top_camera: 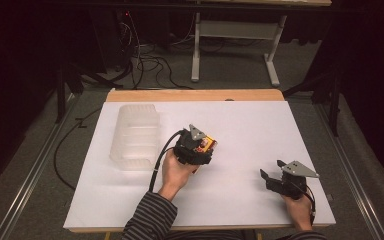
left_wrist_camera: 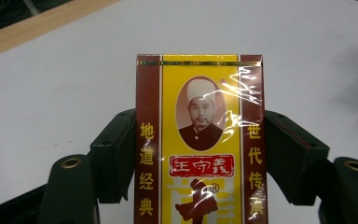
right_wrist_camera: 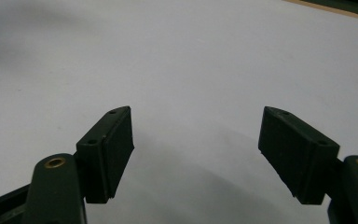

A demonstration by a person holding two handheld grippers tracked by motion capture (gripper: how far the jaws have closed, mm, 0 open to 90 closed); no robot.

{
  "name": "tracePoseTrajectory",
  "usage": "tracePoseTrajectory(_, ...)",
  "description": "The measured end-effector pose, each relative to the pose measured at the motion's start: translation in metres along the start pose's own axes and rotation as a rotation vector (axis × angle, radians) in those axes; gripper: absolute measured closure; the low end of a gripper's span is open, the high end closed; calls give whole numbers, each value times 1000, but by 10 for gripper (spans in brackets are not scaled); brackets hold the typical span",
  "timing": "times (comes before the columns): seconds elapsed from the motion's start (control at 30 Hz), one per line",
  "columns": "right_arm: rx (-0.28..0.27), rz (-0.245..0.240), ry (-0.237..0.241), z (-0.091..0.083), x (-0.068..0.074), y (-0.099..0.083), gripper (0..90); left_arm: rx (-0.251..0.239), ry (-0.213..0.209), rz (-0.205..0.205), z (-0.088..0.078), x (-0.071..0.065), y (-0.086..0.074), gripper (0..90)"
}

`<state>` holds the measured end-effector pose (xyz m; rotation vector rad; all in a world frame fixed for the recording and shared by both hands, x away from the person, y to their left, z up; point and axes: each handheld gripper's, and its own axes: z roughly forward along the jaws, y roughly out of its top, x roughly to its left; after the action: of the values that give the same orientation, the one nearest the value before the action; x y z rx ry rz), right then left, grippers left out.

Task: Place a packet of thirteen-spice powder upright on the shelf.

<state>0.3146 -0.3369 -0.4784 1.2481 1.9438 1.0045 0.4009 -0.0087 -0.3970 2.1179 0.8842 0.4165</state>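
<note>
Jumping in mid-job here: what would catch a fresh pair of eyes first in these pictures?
The yellow and maroon box, printed with a portrait and clamped between the jaws of the left tool near the middle of the white table. Next, the clear plastic bin standing to its left in the high view. The right tool sits open near the table's front right corner, with nothing between its jaws.

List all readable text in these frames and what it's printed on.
All on the yellow and maroon cellophane-wrapped box held in the left gripper:
"地道经典" down the left maroon strip.
"世代传" down the right strip; the last character is cut off.
"王守義" on the red banner, with an "®" below.
Large characters at the bottom: cropped, unreadable.
</note>
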Motion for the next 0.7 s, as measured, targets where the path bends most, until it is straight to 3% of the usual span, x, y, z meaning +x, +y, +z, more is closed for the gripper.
tracePoseTrajectory(0.4,5,-1,-3,0,0,0,266,-54,1,-7,-24,9,-5,323)
tracePoseTrajectory(0.7,2,-3,-2,0,0,0,266,-91,26,-31,-36,20,-7,323)
